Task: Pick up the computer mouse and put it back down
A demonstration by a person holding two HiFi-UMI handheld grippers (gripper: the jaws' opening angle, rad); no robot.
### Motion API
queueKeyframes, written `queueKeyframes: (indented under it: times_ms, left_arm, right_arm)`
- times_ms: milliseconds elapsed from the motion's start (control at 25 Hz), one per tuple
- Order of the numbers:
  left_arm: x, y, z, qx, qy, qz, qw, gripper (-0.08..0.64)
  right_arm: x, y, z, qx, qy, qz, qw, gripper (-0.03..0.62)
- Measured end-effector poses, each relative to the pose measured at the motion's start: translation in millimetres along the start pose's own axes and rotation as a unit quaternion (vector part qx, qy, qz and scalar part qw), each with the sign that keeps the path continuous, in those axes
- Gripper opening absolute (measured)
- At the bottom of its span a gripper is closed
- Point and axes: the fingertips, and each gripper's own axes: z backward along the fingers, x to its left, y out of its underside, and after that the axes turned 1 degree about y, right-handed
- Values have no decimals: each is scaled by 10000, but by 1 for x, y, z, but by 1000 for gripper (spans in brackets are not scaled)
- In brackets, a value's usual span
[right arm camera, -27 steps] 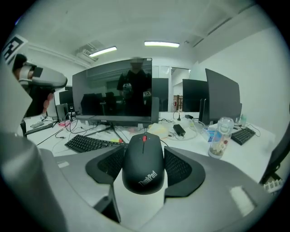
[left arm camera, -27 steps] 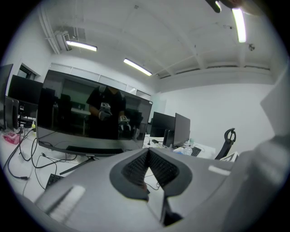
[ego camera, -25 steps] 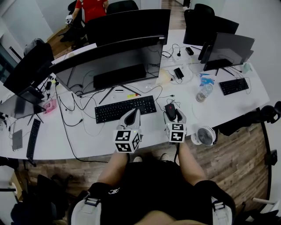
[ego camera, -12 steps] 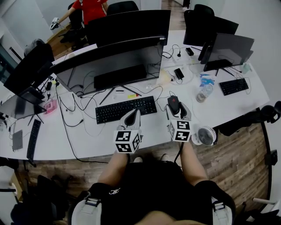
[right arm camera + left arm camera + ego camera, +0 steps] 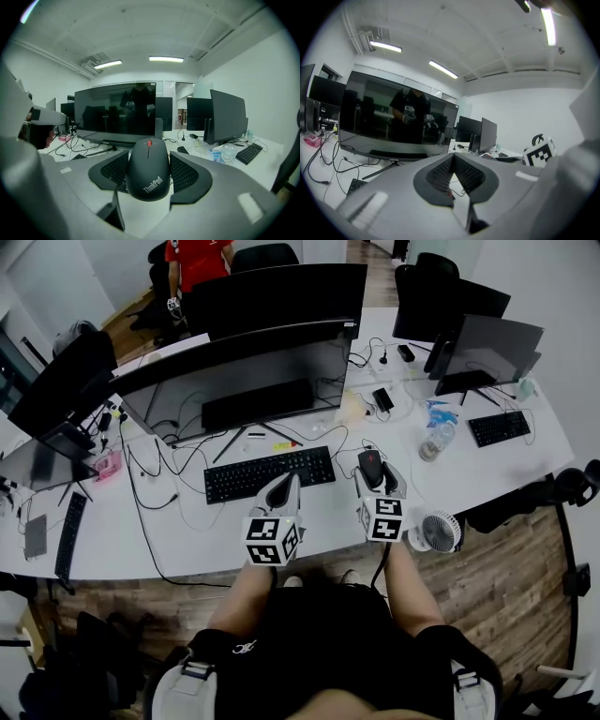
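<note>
A black computer mouse point(image 5: 149, 171) with a red scroll wheel sits between the two pads of my right gripper point(image 5: 149, 158), which is shut on its sides. In the head view the mouse point(image 5: 371, 465) lies just right of the black keyboard point(image 5: 269, 472), with the right gripper point(image 5: 379, 480) round it; whether it touches the desk I cannot tell. My left gripper point(image 5: 285, 482) hovers over the keyboard's near edge. In its own view the left gripper point(image 5: 452, 159) is shut, pads meeting with nothing between them.
A wide curved monitor point(image 5: 234, 371) stands behind the keyboard, with loose cables point(image 5: 159, 484) trailing to the left. A water bottle point(image 5: 435, 437) and a small white fan point(image 5: 437, 529) stand to the right of the mouse. A second keyboard point(image 5: 500, 424) lies far right. A person in red point(image 5: 197, 257) stands at the back.
The right gripper has carried the mouse a little away from me and to the right since a second ago, then held about still. The left gripper has not moved.
</note>
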Motion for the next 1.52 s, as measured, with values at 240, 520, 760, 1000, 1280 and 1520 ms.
queueKeyframes:
  times_ms: [240, 520, 760, 1000, 1280, 1520]
  left_arm:
    - [3, -2, 0, -18, -62, -38, 10000, 51]
    - [9, -2, 2, 0, -118, -100, 9999, 51]
    - [11, -5, 3, -10, -164, -175, 9997, 51]
    - [16, -7, 6, -12, -230, -215, 9995, 51]
    - [23, -7, 9, -4, -336, -218, 9992, 51]
    - [30, -7, 11, 3, -410, -177, 9990, 51]
  right_arm:
    - [0, 46, -17, 399, -61, -59, 9992, 272]
    - [-5, 118, -35, 1058, -9, -195, 9942, 272]
    - [-11, 169, -46, 1507, 1, -290, 9881, 273]
    - [-5, 196, -55, 1840, -17, -262, 9826, 273]
    - [-4, 216, -65, 2080, 109, -351, 9774, 273]
    - [1, 225, -66, 2216, 91, -336, 9745, 273]
